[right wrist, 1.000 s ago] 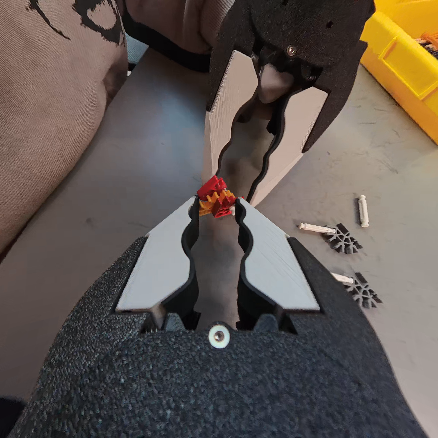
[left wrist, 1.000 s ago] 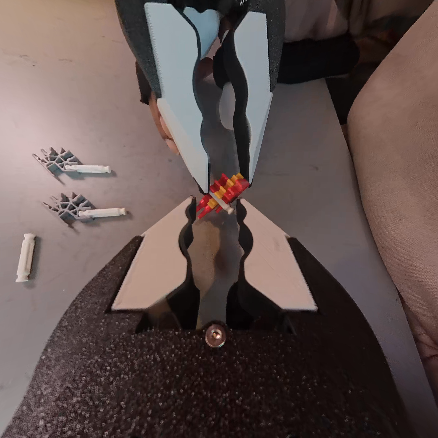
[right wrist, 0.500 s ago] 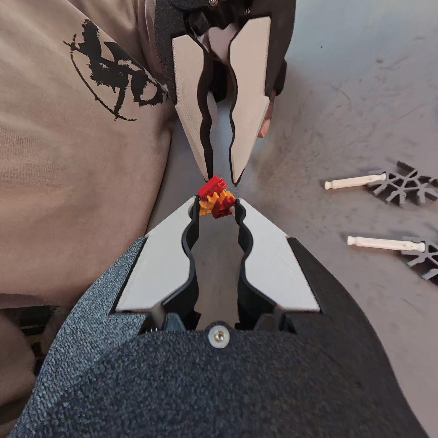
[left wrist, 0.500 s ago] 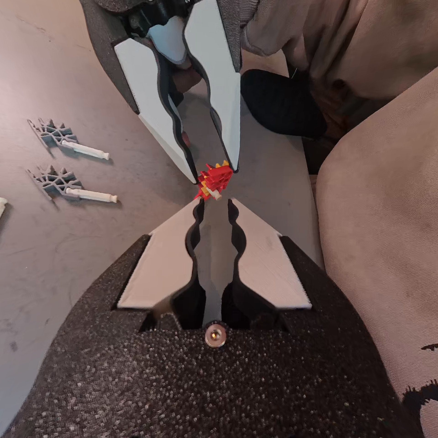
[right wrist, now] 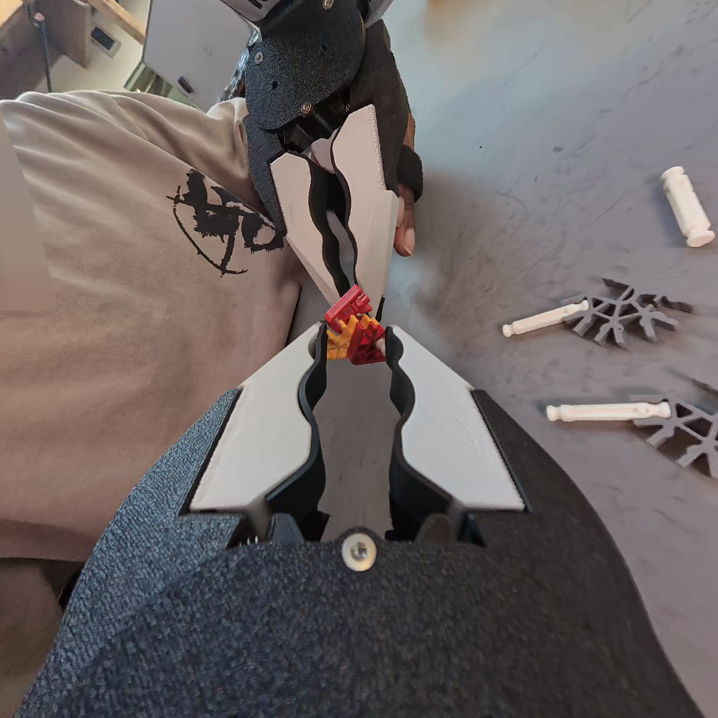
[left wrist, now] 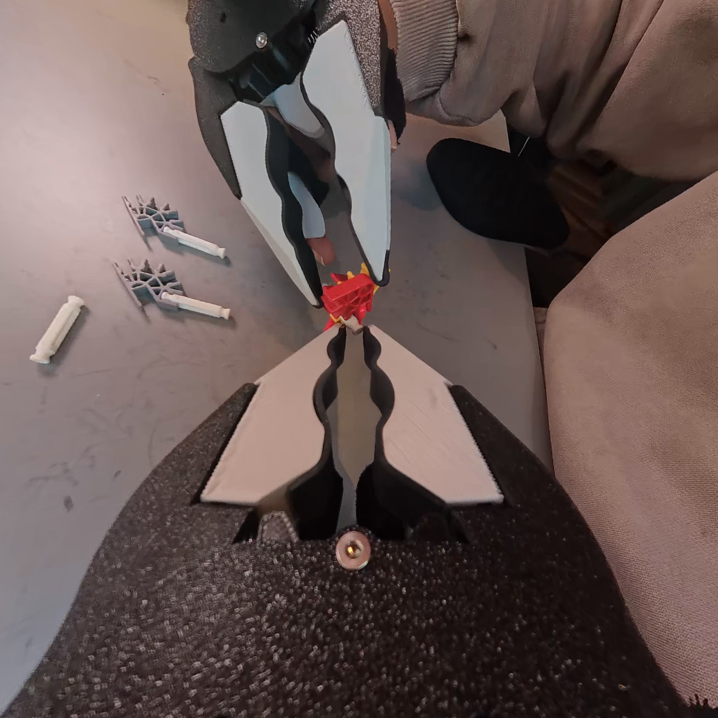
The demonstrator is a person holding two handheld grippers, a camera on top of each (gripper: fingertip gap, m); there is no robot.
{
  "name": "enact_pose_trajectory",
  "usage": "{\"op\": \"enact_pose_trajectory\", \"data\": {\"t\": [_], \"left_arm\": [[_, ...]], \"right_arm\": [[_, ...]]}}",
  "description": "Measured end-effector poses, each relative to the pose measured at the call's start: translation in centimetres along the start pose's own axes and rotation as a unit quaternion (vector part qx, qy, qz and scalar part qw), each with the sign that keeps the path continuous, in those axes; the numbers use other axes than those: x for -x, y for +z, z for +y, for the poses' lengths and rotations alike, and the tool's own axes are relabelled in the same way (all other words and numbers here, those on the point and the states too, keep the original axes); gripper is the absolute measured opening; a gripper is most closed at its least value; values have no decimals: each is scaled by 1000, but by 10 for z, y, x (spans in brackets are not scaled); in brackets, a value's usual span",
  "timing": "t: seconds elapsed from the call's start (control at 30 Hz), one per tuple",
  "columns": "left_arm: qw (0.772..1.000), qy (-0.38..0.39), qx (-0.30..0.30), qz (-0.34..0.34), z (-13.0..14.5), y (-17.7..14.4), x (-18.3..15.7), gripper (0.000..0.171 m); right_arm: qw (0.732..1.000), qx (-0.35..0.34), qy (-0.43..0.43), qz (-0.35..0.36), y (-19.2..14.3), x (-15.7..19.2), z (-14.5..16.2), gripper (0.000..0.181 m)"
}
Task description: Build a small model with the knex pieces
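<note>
A small cluster of red and yellow toothed connectors (left wrist: 349, 301) with a white rod stub hangs between the two grippers, just above the grey table (left wrist: 97, 116). My left gripper (left wrist: 353, 332) is nearly closed, and its tips pinch the cluster's near end at the rod stub. The right gripper (left wrist: 349, 295) comes in from above and grips the red piece. In the right wrist view my right gripper (right wrist: 355, 334) is shut on the yellow and dark red part of the cluster (right wrist: 361, 345). The left gripper (right wrist: 359, 301) holds the bright red piece from above.
Two grey fan-shaped connectors with white rods (left wrist: 155, 217) (left wrist: 153, 283) and a loose white rod (left wrist: 58, 330) lie on the table; they also show in the right wrist view (right wrist: 621, 314) (right wrist: 684, 431) (right wrist: 685, 206). A person's beige sweatshirt (right wrist: 136, 311) borders the table edge. The tips of both grippers are at nearly the same place.
My left gripper's fingers have narrowed onto the cluster's end. Both grippers have tilted and swung with the cluster held between them. The right gripper has kept its grip.
</note>
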State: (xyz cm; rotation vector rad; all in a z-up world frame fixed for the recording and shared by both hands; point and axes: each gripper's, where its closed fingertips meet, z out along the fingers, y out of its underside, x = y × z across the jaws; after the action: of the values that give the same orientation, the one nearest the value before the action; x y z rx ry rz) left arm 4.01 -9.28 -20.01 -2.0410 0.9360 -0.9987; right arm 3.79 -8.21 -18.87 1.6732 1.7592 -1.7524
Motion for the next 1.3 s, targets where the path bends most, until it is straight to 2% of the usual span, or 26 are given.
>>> {"op": "enact_pose_trajectory", "data": {"t": [0.17, 0.33, 0.47, 0.53, 0.6, 0.67, 0.87, 1.0, 1.2, 1.3], "left_arm": [[1000, 4, -13, -14, -6, -1, 2, 8], [997, -7, -74, 1, -27, -14, -2, 7], [987, -4, -157, 23, -54, -35, -10, 7], [981, 10, -194, 27, -66, -47, -15, 0], [976, 35, -210, 43, -72, -53, -27, 0], [973, 59, -220, 31, -76, -58, -32, 0], [969, 73, -238, 12, -80, -67, -32, 0], [966, 76, -247, 7, -81, -71, -30, 1], [963, 94, -250, -29, -82, -73, -23, 15], [963, 93, -252, -26, -82, -73, -23, 16]], "right_arm": [[999, -51, 9, 12, -3, 0, -6, 27], [991, -128, 40, -24, -13, 11, -21, 27], [971, -217, 55, -81, -22, 31, -43, 27], [956, -262, 52, -122, -27, 46, -54, 26], [945, -294, 40, -138, -26, 55, -63, 27], [937, -318, 25, -146, -26, 62, -68, 27], [912, -357, 19, -200, -36, 70, -76, 27], [909, -361, 13, -208, -35, 68, -77, 26], [908, -357, 7, -221, -33, 65, -76, 26], [910, -348, 0, -225, -30, 67, -73, 26]]}}
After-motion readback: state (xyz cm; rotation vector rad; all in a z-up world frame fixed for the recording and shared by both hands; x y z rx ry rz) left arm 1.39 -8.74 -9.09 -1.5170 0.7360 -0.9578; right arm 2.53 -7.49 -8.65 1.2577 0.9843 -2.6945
